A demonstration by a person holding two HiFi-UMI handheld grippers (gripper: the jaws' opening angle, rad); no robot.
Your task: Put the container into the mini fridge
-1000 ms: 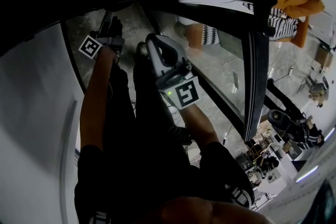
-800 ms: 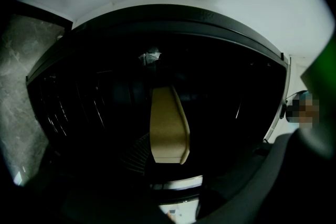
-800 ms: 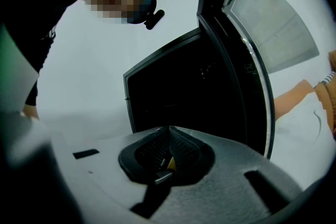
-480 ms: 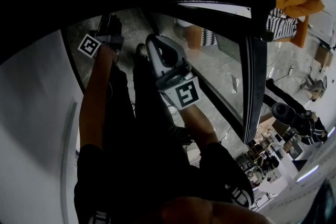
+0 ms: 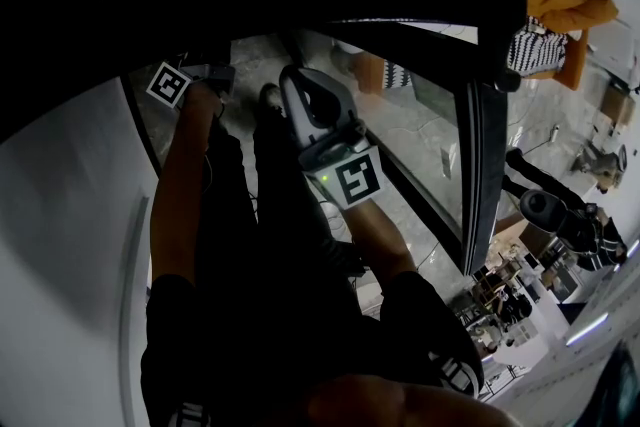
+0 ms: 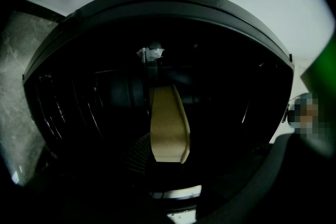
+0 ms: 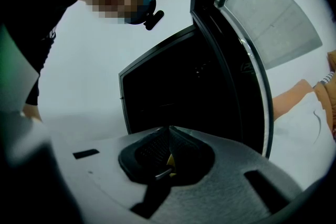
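Seemingly the left tool (image 6: 160, 157) grips a narrow tan container (image 6: 168, 123) already inside the open black mini fridge (image 6: 89, 107); setting down and release are left; the right tool (image 7: 167, 162), jaws together and empty, hangs outside.

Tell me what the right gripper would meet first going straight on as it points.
The right gripper, jaws together, points into the dark opening of the mini fridge, left of its open door. Nothing shows in between; it likely enters the cavity, whose depth is too dark to judge.
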